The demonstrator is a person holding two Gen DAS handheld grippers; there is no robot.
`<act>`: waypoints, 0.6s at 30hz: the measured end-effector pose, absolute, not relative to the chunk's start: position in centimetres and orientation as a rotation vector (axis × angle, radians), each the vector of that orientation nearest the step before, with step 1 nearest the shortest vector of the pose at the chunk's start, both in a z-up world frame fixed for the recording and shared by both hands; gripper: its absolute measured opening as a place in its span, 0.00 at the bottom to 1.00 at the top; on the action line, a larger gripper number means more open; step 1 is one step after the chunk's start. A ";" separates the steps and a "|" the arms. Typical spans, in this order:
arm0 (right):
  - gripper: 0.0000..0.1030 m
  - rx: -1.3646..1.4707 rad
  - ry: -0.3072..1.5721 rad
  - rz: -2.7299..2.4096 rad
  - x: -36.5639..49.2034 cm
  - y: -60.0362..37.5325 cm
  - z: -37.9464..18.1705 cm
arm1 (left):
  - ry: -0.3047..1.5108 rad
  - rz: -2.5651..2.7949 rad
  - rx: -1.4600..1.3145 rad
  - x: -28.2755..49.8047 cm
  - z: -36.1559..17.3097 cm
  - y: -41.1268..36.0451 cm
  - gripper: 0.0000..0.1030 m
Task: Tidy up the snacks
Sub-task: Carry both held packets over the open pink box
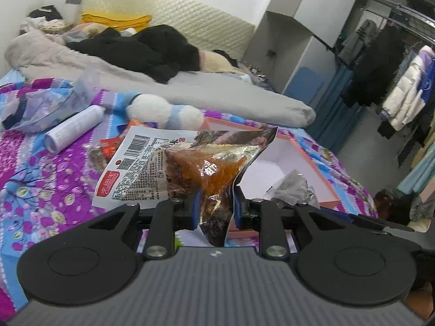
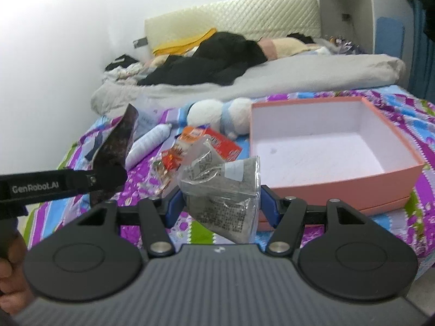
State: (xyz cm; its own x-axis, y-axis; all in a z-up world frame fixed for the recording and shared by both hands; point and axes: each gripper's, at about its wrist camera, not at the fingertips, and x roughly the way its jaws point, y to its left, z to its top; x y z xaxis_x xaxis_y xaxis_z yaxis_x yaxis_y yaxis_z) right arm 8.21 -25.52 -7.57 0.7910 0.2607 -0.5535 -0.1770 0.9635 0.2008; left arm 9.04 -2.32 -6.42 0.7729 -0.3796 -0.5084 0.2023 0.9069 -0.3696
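My left gripper (image 1: 216, 206) is shut on a foil snack packet (image 1: 190, 163) with orange-brown contents and a white barcode label, held above the bed. It shows edge-on in the right wrist view (image 2: 117, 146), with the left gripper (image 2: 108, 176) below it. My right gripper (image 2: 221, 201) is shut on a grey printed snack packet (image 2: 225, 190), held just left of the open pink box (image 2: 339, 182), which is empty inside. The grey packet (image 1: 293, 187) shows before the box (image 1: 312, 163) in the left wrist view. Red and orange snack packets (image 2: 206, 146) lie on the bedspread.
A white cylinder (image 2: 149, 144) and a blue-and-white plush toy (image 2: 220, 116) lie on the purple floral bedspread (image 2: 407, 125). A grey duvet (image 2: 272, 78) and dark clothes (image 2: 212, 59) cover the far bed. A clothes rack (image 1: 394, 68) stands to the right.
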 end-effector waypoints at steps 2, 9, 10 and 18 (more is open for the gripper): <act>0.61 0.149 0.605 0.219 7.9 -26.3 -7.2 | 0.607 -0.341 -0.301 9.1 -6.0 -3.1 0.27; 0.60 0.174 0.593 0.144 7.9 -28.7 -7.2 | 0.621 -0.415 -0.282 10.7 -5.6 -6.1 0.27; 0.60 0.179 0.595 0.134 8.2 -29.0 -7.3 | 0.624 -0.425 -0.278 11.1 -5.7 -6.5 0.27; 0.60 0.191 0.603 0.062 10.8 -32.2 -7.6 | 0.643 -0.476 -0.269 16.2 -6.1 -9.8 0.27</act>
State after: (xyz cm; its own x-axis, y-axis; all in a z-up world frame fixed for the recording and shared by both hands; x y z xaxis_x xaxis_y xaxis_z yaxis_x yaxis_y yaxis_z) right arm 10.76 -32.18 -7.64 0.8223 0.1132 -0.5577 -0.0021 0.9806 0.1960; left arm 16.17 -9.82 -6.07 0.6983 -0.5030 -0.5093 0.3396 0.8591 -0.3828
